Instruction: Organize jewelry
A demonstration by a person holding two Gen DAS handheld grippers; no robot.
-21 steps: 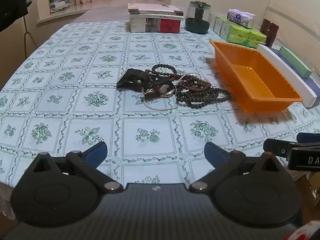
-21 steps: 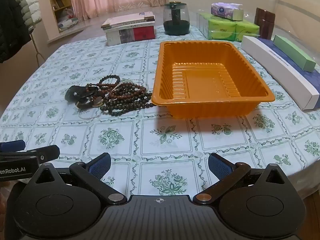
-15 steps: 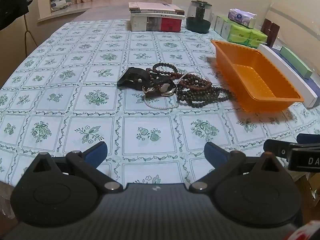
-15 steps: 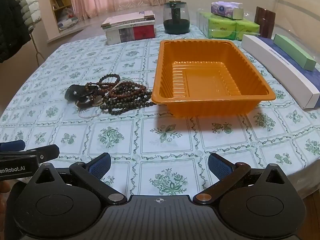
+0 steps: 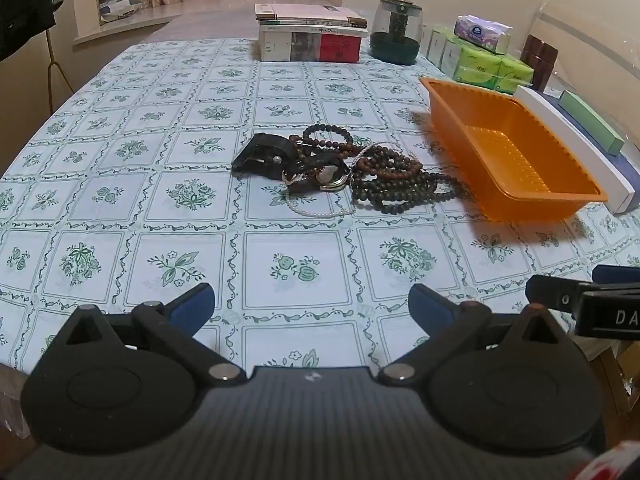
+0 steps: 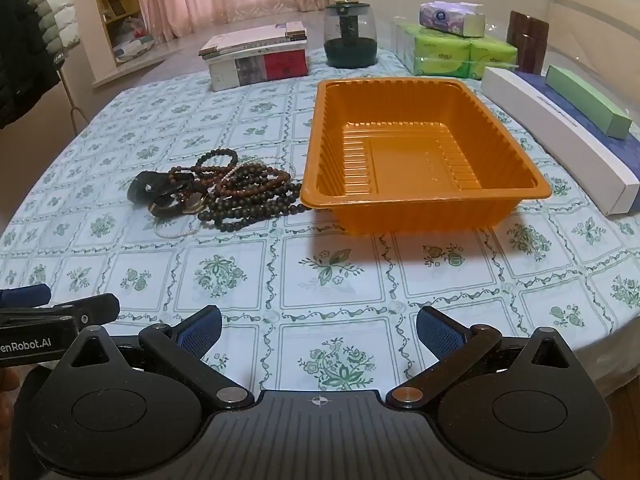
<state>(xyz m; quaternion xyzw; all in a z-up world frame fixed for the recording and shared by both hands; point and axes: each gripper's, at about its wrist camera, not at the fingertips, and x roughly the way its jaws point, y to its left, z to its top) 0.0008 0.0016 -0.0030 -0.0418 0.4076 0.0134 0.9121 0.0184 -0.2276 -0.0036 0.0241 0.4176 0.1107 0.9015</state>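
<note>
A heap of jewelry lies mid-table: dark bead bracelets (image 5: 400, 184) (image 6: 248, 196), a watch with a gold case (image 5: 330, 178) (image 6: 188, 202), a black strap (image 5: 266, 154) and a thin white pearl strand (image 5: 316, 212) (image 6: 176, 234). An empty orange tray (image 5: 508, 196) (image 6: 424, 196) stands just right of the heap. My left gripper (image 5: 310, 306) is open and empty, low over the near table edge, well short of the heap. My right gripper (image 6: 318, 326) is open and empty, facing the tray from the near edge.
At the far edge stand a stack of books (image 5: 310, 38) (image 6: 256, 58), a dark glass jar (image 5: 396, 32) (image 6: 351, 36), green tissue packs (image 5: 492, 66) (image 6: 460, 54) and a brown box (image 6: 526, 42). A long white box (image 6: 560, 140) with a green box (image 6: 588, 102) lies right of the tray.
Both grippers have crept slightly forward toward the table; the jewelry and tray look a little closer. Nothing on the table has moved and both stay open.
</note>
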